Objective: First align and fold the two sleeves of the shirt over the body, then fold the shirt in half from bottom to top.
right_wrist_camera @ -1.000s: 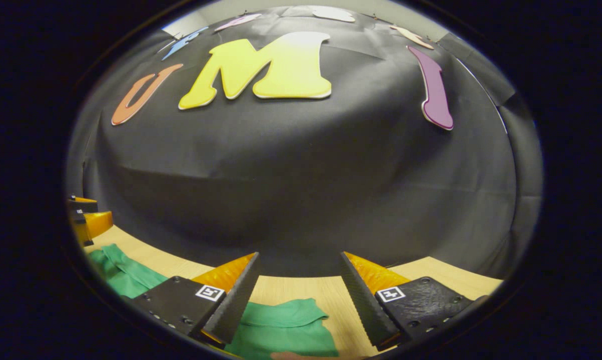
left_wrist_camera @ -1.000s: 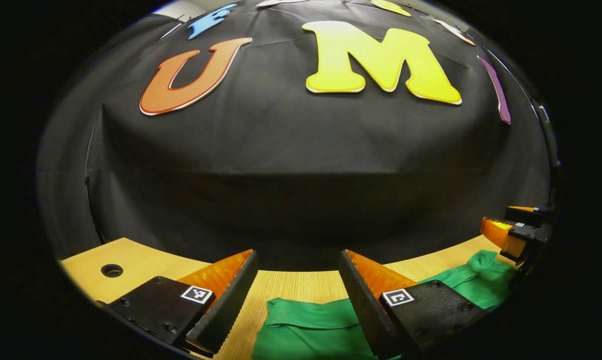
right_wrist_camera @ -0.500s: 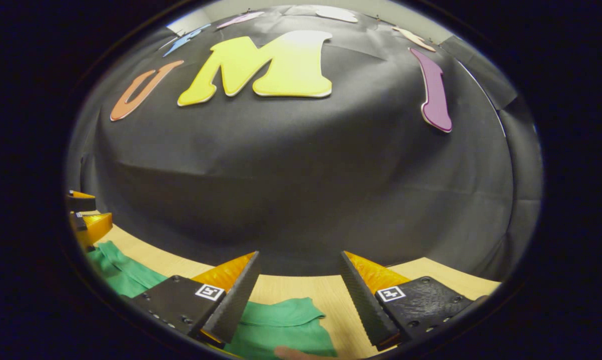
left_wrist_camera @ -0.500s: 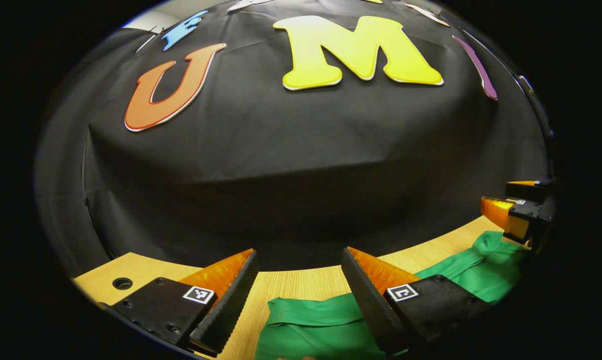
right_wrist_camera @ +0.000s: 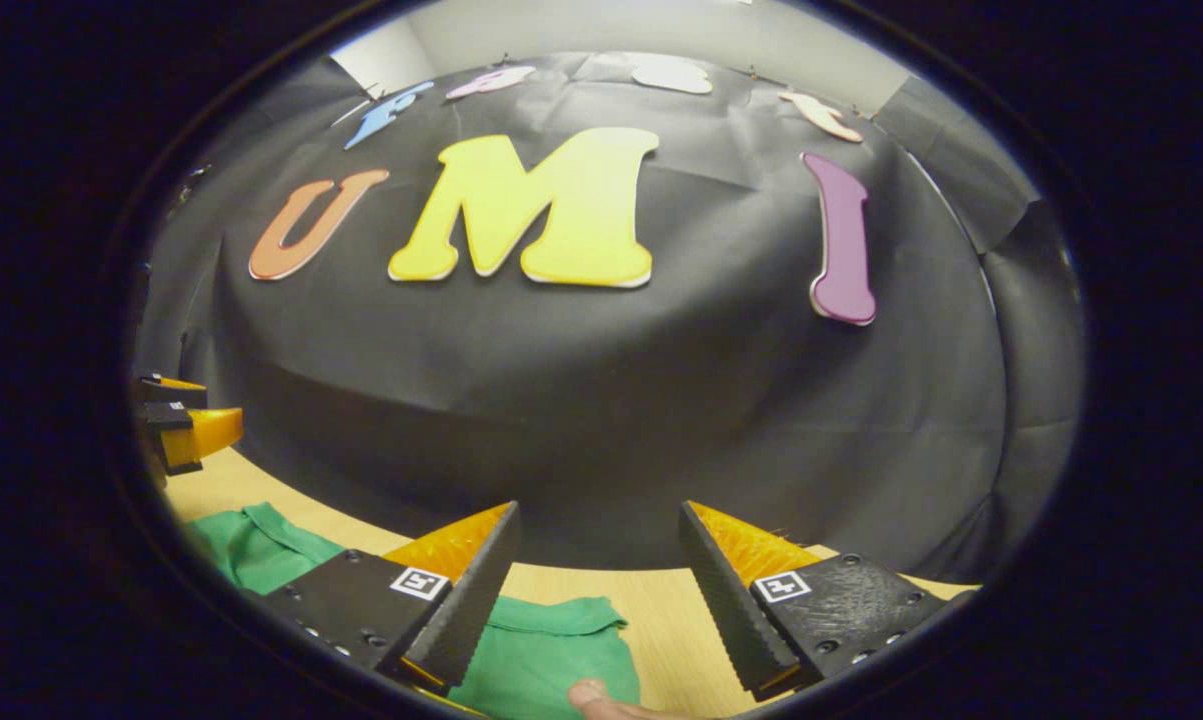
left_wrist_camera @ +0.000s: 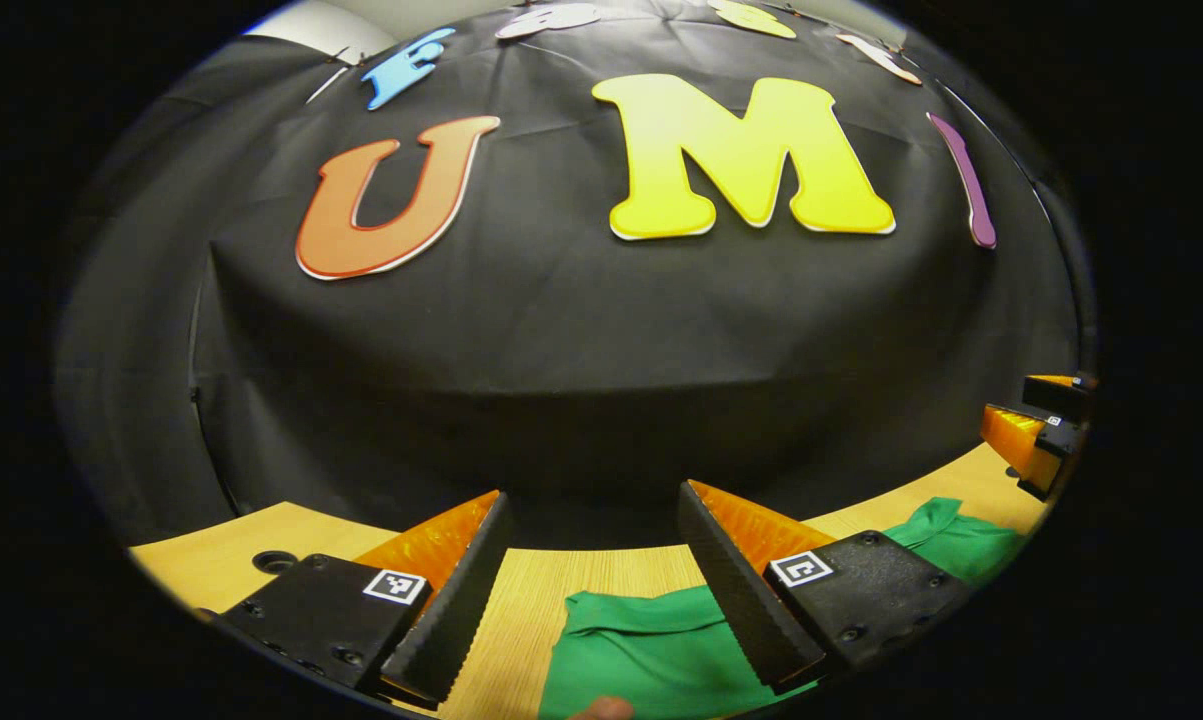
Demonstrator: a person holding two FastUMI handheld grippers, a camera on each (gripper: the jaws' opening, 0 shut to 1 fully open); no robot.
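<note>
**Two open grippers above one green shirt**

Two grippers hovered over a pale wooden table (left_wrist_camera: 601,580) whose far edge met the booth's black cloth wall (left_wrist_camera: 581,360); above the cloth, in the right gripper view, a strip of light plain wall showed. One round hole (left_wrist_camera: 275,561) was cut in the tabletop, seen at the left of the left gripper view.

One green shirt (left_wrist_camera: 661,650) lay on the table, well below the fingers and touched by neither gripper. In the left gripper view, the left gripper (left_wrist_camera: 593,520) had its jaws spread wide with nothing between them; a folded edge of the shirt lay under the gap and ran beneath the right-hand finger, and more green cloth bunched at the far right. Beyond that bunch, at the edge of the same view, the right gripper (left_wrist_camera: 1041,425) hung above the table; from there its opening could not be judged.

In the right gripper view, the right gripper's own jaws stood equally wide and empty. Part of the shirt lay beneath the left-hand finger, and another part stretched off to the left, where the left gripper hung above the wood.

One fingertip (right_wrist_camera: 596,695) of a person rested at the shirt's near edge, at the bottom of the right gripper view.
</note>
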